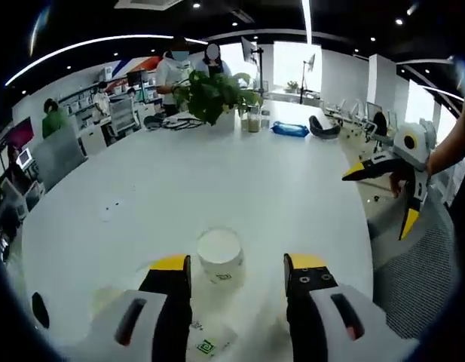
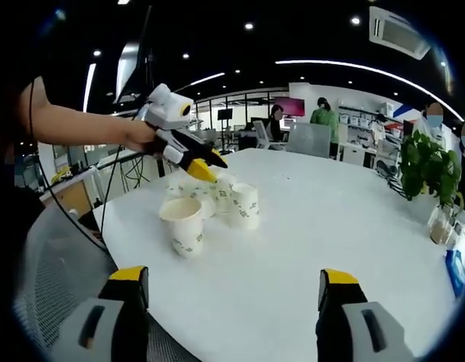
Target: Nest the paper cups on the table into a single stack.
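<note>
Cups [image 2: 217,200] stand loose near the table [image 2: 307,249] edge, none visibly nested yet. My left gripper [image 1: 237,275] is wide open around one cup [image 1: 220,255]; right gripper [image 2: 234,288] wide open, empty.

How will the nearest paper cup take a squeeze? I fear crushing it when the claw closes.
The paper cup stands upright and looks empty, so it is probably very light and may slide or tip on the smooth white table if nudged. Its thin wall and open rim suggest it would dent easily; the left claw, open around it, should probably close gently.
</note>
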Action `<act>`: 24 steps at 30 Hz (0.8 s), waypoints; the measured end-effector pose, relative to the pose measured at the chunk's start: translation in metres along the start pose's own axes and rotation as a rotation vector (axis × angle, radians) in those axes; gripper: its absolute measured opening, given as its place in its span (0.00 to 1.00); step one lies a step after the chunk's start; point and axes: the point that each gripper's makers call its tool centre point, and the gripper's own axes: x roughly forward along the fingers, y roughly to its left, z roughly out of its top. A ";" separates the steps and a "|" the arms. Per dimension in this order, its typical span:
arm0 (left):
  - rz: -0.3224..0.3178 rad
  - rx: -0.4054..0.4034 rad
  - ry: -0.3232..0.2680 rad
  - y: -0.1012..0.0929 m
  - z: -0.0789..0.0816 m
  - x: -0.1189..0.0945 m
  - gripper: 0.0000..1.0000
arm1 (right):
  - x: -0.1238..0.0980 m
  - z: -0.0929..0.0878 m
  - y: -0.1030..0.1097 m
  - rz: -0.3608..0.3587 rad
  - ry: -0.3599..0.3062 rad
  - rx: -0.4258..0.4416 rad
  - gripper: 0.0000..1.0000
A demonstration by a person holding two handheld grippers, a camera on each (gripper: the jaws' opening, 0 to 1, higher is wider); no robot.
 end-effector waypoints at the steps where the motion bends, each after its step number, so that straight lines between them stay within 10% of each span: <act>1: 0.003 -0.003 -0.001 0.002 0.000 0.002 0.49 | 0.000 0.000 0.000 0.000 0.000 0.000 0.94; 24: -0.005 -0.014 0.040 0.018 -0.006 0.049 0.48 | 0.001 -0.002 -0.002 -0.008 0.012 0.010 0.94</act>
